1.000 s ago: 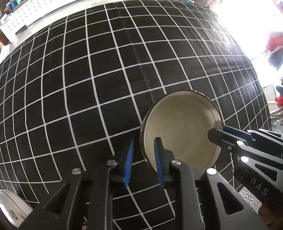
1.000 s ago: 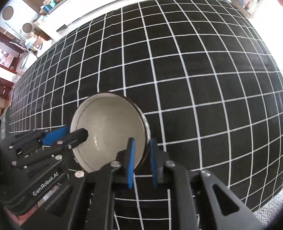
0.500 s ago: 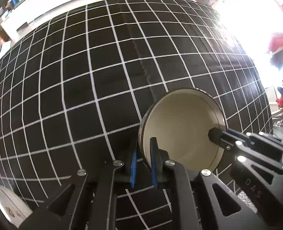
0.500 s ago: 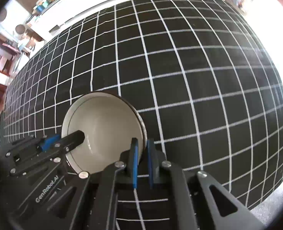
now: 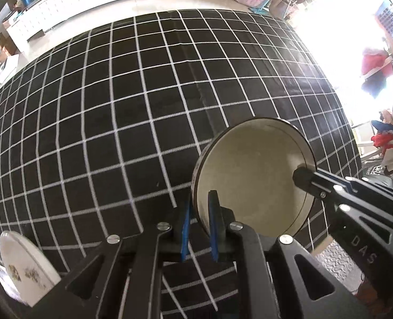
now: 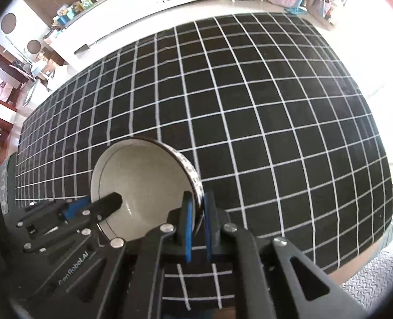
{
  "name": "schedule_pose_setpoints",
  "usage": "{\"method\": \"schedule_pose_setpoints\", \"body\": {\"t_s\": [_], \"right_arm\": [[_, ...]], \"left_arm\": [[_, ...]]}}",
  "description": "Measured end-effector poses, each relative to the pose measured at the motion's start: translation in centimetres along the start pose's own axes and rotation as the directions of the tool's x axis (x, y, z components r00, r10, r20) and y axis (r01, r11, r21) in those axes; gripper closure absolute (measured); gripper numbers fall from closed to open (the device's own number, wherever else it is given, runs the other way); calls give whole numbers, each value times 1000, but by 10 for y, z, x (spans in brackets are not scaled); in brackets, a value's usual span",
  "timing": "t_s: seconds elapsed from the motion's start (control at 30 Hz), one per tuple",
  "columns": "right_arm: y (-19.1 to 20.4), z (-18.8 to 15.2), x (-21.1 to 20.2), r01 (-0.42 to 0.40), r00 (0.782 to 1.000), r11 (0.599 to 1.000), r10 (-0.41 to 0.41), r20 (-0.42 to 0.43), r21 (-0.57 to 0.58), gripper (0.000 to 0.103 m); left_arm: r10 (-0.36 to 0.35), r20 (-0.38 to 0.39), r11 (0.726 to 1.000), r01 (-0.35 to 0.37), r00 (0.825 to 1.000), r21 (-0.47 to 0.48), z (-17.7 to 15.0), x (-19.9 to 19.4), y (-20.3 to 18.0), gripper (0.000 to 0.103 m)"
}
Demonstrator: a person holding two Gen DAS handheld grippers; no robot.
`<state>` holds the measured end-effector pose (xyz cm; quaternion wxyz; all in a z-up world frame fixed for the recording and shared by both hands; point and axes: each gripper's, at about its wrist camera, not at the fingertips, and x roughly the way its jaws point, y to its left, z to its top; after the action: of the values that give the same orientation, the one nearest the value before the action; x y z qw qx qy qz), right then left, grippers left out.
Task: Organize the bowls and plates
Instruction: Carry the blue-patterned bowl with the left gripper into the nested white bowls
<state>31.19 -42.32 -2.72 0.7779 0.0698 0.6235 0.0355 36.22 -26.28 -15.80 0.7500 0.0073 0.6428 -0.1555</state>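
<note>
Left wrist view: the left tool (image 5: 199, 223) is clamped on the near-left rim of the bowl (image 5: 252, 175), one pad inside the wall, one outside.
Right wrist view: the right tool (image 6: 196, 226) is clamped on the opposite rim of the same bowl (image 6: 143, 186), again one pad each side of the wall.
Bowl: round, cream inside with a dark patterned band outside, held between the two tools, tilted, and apparently clear of the counter (image 5: 116, 106).
Key relation: the bowl spans the gap between the tools, so each tool is at one end of a line across it; neither is nearer.
Plate: a white floral plate (image 5: 23, 265) lies well apart, off the left tool's outer side.
Judgement: a move to the plate probably goes leftward, both tools travelling together.
</note>
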Motion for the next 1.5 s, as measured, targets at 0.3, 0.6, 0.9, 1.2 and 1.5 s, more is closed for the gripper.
{"method": "schedule_pose_setpoints", "body": {"t_s": [0.3, 0.6, 0.9, 1.2, 1.5], "right_arm": [[47, -20, -37, -3, 999, 999, 5, 49, -46, 92], [95, -46, -46, 6, 998, 994, 1, 56, -113, 94], [130, -66, -40, 13, 999, 989, -7, 40, -148, 94], [156, -82, -26, 35, 999, 982, -33, 14, -185, 94], [161, -91, 0, 53, 997, 982, -61, -41, -182, 94]], "left_arm": [[2, 41, 1000, -2, 999, -23, -40, -47, 21, 92], [22, 86, 998, -18, 996, -56, -73, -86, 53, 92], [38, 104, 996, -29, 994, -88, -107, -110, 94, 92], [34, 74, 993, -25, 997, -117, -131, -98, 116, 92], [34, 31, 992, -30, 999, -122, -147, -73, 122, 92]]}}
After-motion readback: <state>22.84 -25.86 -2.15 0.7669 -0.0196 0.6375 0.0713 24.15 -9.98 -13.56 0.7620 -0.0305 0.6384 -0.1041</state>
